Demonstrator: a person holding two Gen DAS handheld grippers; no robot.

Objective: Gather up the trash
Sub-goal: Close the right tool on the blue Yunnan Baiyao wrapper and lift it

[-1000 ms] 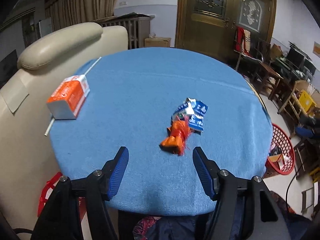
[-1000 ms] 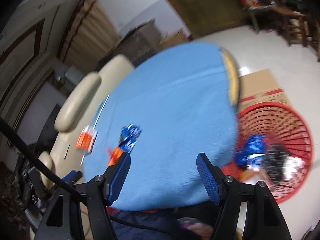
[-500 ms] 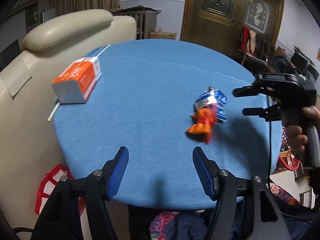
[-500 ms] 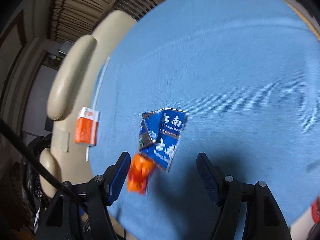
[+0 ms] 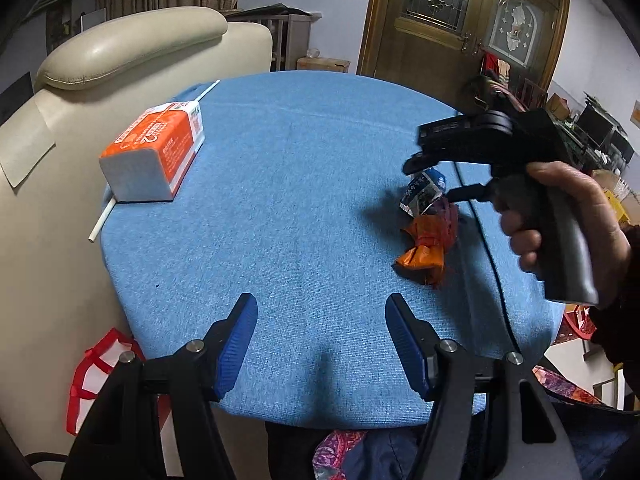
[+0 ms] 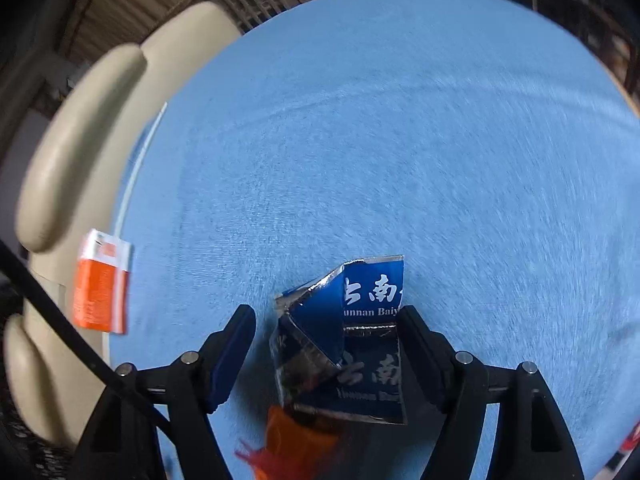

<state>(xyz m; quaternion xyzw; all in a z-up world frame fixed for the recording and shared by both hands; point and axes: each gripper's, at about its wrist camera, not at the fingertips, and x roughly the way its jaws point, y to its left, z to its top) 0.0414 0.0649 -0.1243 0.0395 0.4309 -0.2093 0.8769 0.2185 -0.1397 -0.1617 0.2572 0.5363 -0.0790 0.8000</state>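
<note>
- Opening wider, the right gripper straddles the crumpled blue foil wrapper; its fingers aren't pinching it.
- Left gripper fingers spread over bare blue bench, holding nothing.

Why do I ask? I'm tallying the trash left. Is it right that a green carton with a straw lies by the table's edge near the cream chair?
Not quite: the carton is orange and white, not green. The left wrist view shows it lying by the blue table's edge near the cream chair, with its straw.

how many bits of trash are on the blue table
4: orange-and-white carton and white straw at its left edge; crumpled blue foil wrapper between the opening right gripper jaws, orange wrapper beside it.
</note>
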